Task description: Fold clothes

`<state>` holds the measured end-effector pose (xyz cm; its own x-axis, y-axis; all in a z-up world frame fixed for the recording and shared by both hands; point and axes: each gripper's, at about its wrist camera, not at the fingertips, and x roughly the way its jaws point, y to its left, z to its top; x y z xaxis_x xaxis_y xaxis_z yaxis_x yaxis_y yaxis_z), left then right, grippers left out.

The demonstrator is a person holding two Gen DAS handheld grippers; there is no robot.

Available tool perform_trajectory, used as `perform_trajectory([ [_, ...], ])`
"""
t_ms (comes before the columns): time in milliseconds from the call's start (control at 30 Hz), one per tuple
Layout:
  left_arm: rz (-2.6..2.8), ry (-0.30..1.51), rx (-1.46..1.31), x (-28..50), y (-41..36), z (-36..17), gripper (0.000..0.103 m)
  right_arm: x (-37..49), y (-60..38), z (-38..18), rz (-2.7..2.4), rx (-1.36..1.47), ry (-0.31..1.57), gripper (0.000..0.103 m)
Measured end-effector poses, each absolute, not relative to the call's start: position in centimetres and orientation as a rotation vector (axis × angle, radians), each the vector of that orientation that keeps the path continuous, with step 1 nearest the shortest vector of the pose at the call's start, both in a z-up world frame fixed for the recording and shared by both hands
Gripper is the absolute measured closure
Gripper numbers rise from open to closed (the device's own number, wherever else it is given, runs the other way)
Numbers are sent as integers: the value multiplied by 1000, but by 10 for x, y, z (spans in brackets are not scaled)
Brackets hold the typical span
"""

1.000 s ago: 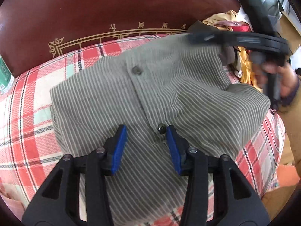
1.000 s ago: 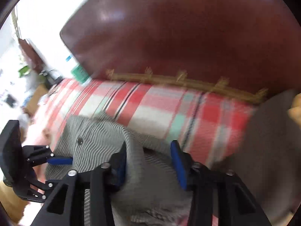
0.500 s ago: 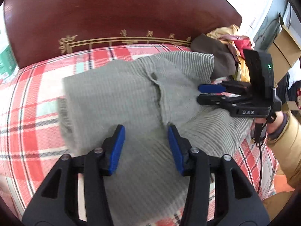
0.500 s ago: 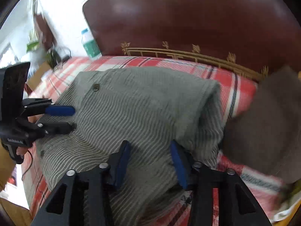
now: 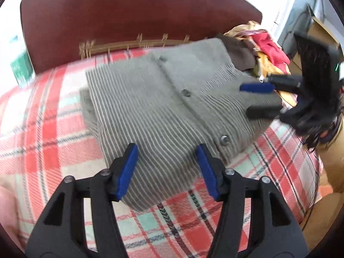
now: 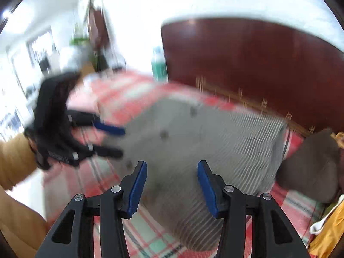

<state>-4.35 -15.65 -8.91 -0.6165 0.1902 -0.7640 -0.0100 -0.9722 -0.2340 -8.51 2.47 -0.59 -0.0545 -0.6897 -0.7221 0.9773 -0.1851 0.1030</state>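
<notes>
A grey striped button-up garment [image 5: 172,107] lies folded into a compact rectangle on the red plaid bed cover [image 5: 47,133]. My left gripper [image 5: 167,161] is open and empty, hovering just above the garment's near edge. My right gripper [image 5: 258,99] shows in the left wrist view at the garment's right side, open and empty. In the blurred right wrist view the right gripper [image 6: 172,180] is open above the garment [image 6: 215,142], and the left gripper [image 6: 111,139] sits open at its left edge.
A dark red headboard [image 5: 139,15] stands behind the bed. A brown garment [image 5: 238,51] and a pile of yellow and red clothes [image 5: 266,43] lie at the far right. A green bottle [image 6: 159,64] stands beside the headboard. A cardboard box [image 5: 320,32] is at the right.
Both grippers have pulled back off the garment, which now lies flat in a tidy folded rectangle. The right gripper has let go of the sleeve and swung away to the right.
</notes>
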Motion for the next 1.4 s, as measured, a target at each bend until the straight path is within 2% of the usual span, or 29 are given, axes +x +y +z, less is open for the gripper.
perform_trajectory([
  [133, 2681, -474, -1277, -48, -170, -100, 44, -116, 40, -61, -1621, 939, 321, 54],
  [200, 2684, -497, -1273, -48, -171, -102, 44, -123, 52, -66, -1625, 951, 206, 54],
  [400, 2777, -410, -1228, -33, -168, -75, 44, -108, 50, -26, -1641, 914, 299, 50],
  [567, 2809, -493, -1223, -36, -183, -71, 44, -121, 46, 13, -1697, 826, 252, 47],
  [667, 2792, -566, -1299, -43, -191, -90, 44, -137, 25, 6, -1748, 863, 285, 47],
  [833, 2796, -632, -1337, -40, -200, -103, 43, -162, 0, -48, -1729, 1076, 338, 46],
  [1000, 2795, -740, -1314, -26, -215, -98, 43, -157, 29, -25, -1719, 1048, 202, 41],
  [1033, 2784, -784, -1305, -21, -220, -99, 42, -157, 40, -20, -1711, 1037, 153, 35],
  [1100, 2735, -899, -1295, -11, -231, -102, 23, -159, 68, -12, -1704, 1035, 48, 23],
  [1133, 2711, -943, -1289, -8, -234, -103, 21, -161, 80, -12, -1694, 1057, -4, 20],
  [1267, 2644, -999, -1281, -8, -233, -107, 20, -171, 111, -23, -1646, 1179, -121, 20],
  [1400, 2540, -1023, -1314, -23, -222, -117, 20, -181, 97, -41, -1588, 1299, -192, 20],
])
